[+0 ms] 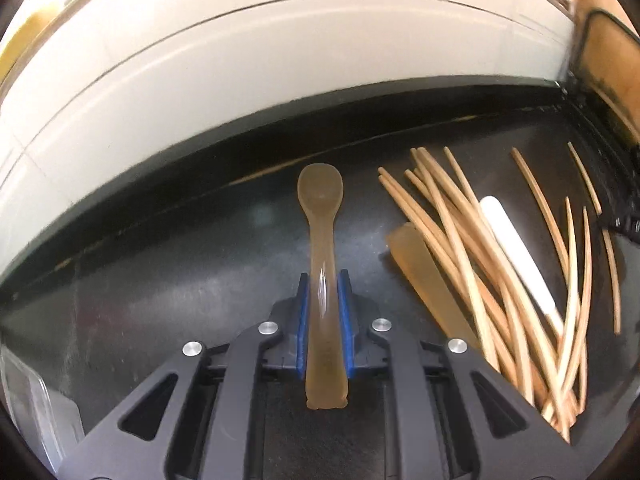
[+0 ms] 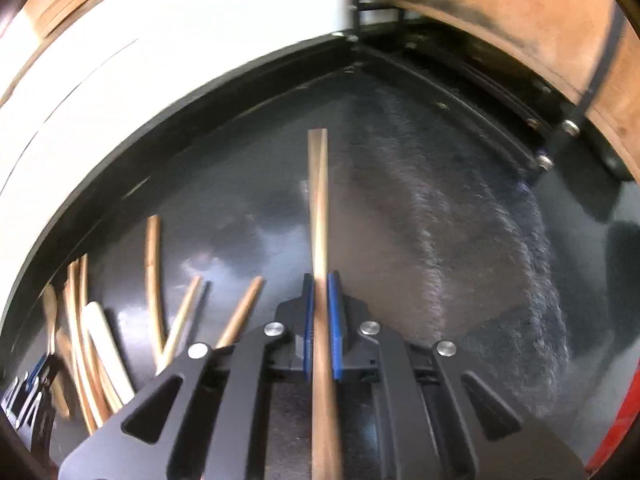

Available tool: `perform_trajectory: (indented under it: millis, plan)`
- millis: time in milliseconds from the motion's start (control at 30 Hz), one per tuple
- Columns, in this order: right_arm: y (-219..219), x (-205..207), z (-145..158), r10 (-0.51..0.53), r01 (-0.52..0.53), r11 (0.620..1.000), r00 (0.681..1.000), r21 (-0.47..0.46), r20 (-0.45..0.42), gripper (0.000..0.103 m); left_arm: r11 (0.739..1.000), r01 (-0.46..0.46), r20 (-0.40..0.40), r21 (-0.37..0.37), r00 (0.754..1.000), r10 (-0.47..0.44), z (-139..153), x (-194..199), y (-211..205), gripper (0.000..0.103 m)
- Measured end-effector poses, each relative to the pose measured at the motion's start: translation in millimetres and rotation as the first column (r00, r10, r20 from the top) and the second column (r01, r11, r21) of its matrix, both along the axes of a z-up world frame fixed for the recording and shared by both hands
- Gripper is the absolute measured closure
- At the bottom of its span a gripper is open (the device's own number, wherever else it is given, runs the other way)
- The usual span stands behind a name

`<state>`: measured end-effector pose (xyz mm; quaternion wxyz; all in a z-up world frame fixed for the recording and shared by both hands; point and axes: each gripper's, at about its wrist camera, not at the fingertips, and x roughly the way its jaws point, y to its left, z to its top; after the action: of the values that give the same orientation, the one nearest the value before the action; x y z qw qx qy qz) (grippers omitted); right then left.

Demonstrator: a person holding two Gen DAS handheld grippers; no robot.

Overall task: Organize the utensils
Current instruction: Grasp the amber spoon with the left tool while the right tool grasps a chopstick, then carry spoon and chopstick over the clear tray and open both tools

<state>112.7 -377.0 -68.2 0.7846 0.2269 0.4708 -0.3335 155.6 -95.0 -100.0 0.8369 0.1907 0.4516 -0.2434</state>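
The left tool (image 1: 324, 284) is clamped on the handle of a translucent amber spoon (image 1: 320, 208), whose bowl points forward above the dark worktop (image 1: 180, 272). To its right a loose heap of wooden chopsticks (image 1: 472, 264) lies on the worktop, with a white utensil handle (image 1: 516, 248) and a flat amber handle (image 1: 424, 276) among them. The right tool (image 2: 321, 292) grips a single wooden chopstick (image 2: 319, 188), its square end pointing forward over the worktop, right of the heap.

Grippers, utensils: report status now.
Left gripper shut on amber spoon. Right gripper shut on chopstick. Loose chopstick pile on black tabletop. Nothing blocking.
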Motion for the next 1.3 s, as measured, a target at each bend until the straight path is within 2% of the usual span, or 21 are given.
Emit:
perform_trajectory:
  millis: [100,167,333,433,567,700,767,867,1000,1067,1200,1300]
  plan:
    - [0,4,-3,0.065,-0.065,0.998,0.997,0.006,-0.028,0.096,0.999,-0.029,-0.053,-0.028,0.998,0.027,8,4,8,0.091]
    - [2,2,0,0.079,-0.078,0.997,0.997,0.017,-0.019,0.096,0.997,-0.051,-0.042,-0.058,0.998,0.048,26,2,17,0.091]
    - [19,-9,32,0.175,-0.175,0.985,0.983,-0.005,0.062,0.096,0.99,-0.046,-0.009,-0.132,0.999,0.045,76,-23,31,0.091]
    - [36,-15,55,0.23,-0.231,0.973,0.965,-0.006,0.128,0.096,0.984,-0.036,-0.001,-0.175,0.999,0.036,95,-43,37,0.091]
    - [41,-18,71,0.292,-0.298,0.955,0.938,0.005,0.186,0.096,0.977,-0.028,-0.007,-0.211,1.0,0.028,111,-83,38,0.09]
    - [41,-32,88,0.353,-0.366,0.93,0.91,0.025,0.219,0.096,0.97,-0.063,-0.018,-0.234,0.998,0.061,118,-108,45,0.09]
    - [47,-35,85,0.381,-0.402,0.914,0.895,0.053,0.233,0.096,0.969,-0.087,-0.018,-0.232,0.996,0.086,118,-121,50,0.09]
    - [61,-36,77,0.413,-0.456,0.878,0.875,0.146,0.251,0.096,0.969,-0.123,-0.023,-0.216,0.992,0.121,120,-133,68,0.09]
    - [98,-26,45,0.506,-0.557,0.795,0.828,0.24,0.243,0.096,0.968,-0.179,-0.043,-0.175,0.984,0.174,115,-148,110,0.09]
    - [116,-21,38,0.512,-0.573,0.764,0.819,0.298,0.26,0.096,0.964,-0.202,-0.051,-0.173,0.979,0.196,117,-148,134,0.09]
    - [163,5,46,0.554,-0.629,0.715,0.776,0.305,0.304,0.096,0.952,-0.227,-0.062,-0.205,0.974,0.219,128,-135,182,0.09]
    - [208,14,61,0.544,-0.635,0.704,0.77,0.317,0.334,0.096,0.945,-0.249,-0.088,-0.214,0.968,0.235,134,-115,230,0.09]
